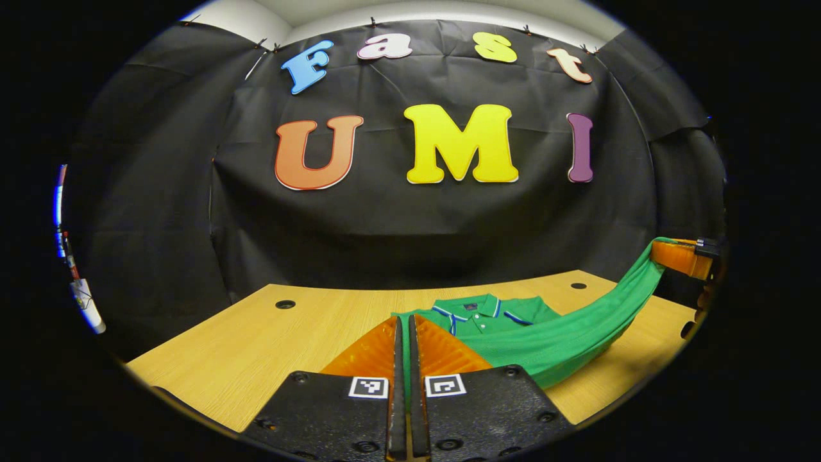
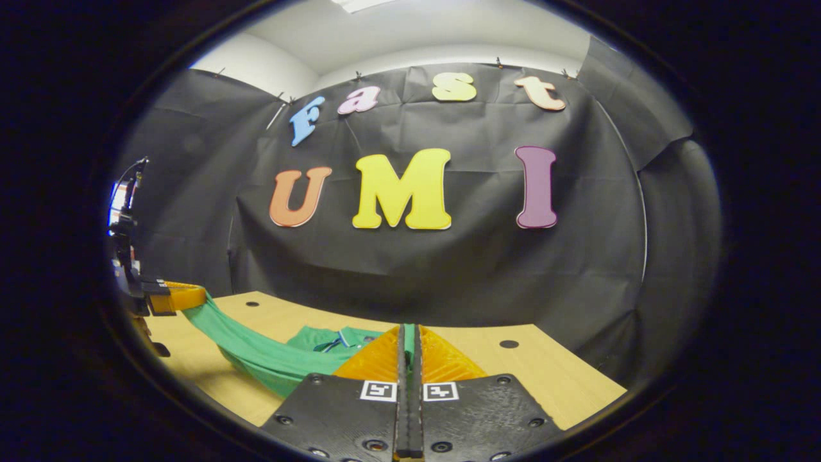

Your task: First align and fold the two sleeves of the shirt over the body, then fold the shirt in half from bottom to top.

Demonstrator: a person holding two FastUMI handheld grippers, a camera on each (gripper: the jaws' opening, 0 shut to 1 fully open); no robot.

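I hold my left gripper [image 1: 404, 333] and right gripper [image 2: 409, 340] level above the wooden table [image 1: 256, 346], each pinching the green polo shirt's [image 1: 545, 337] hem, which sags between them; its collar lies ahead.

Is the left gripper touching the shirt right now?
Touching. In the left gripper view, the left gripper is shut with a strip of the green shirt pinched between its fingers; the fabric stretches from there up to the right gripper.
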